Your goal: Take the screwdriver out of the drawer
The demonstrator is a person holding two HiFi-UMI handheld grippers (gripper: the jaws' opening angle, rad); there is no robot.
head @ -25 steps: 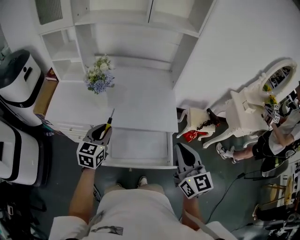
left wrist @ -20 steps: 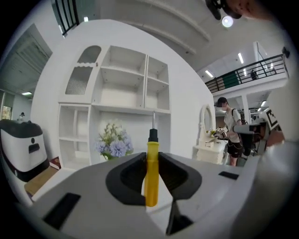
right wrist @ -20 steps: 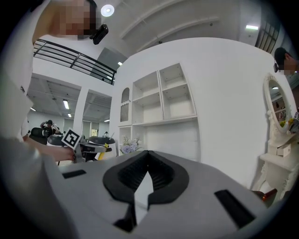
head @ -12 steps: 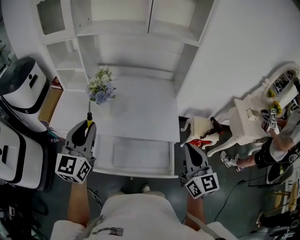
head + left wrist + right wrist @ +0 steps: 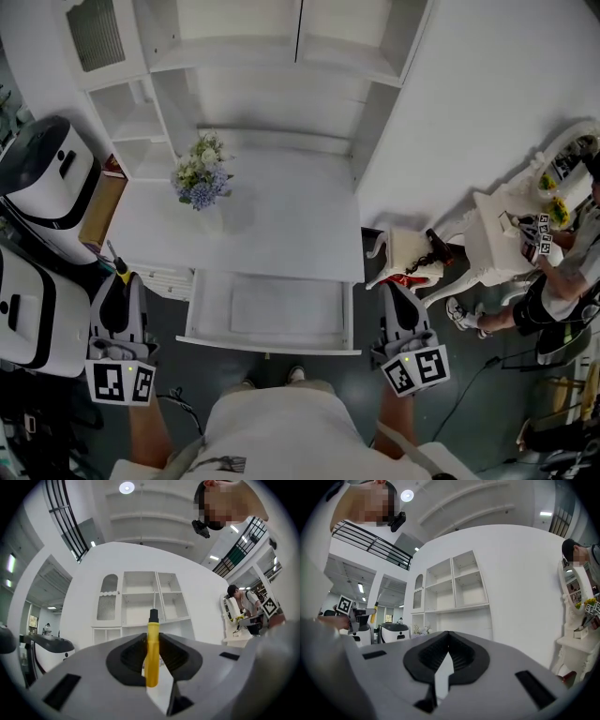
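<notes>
**Position.** The left gripper (image 5: 117, 281) sits at the lower left of the head view, outside the left edge of the open white drawer (image 5: 272, 345). Its jaws are pinched on the handle of the yellow plastic-handled screwdriver (image 5: 152, 653). The black collar and thin metal shaft project beyond the tips. The screwdriver is therefore clear of the drawer, whose visible floor shows bare.

**Other gripper.** The right gripper (image 5: 394, 292), at lower right beside the drawer's right corner, has its jaws pressed together on nothing.

**Assessment.** Removal looks essentially complete.

**Hazards.**
- The hold is across a smooth, round handle, so the tool may swivel or slide out if the hand tilts.
- The projecting shaft is close to the rounded white machine (image 5: 47, 173) at left and could strike it.
</notes>
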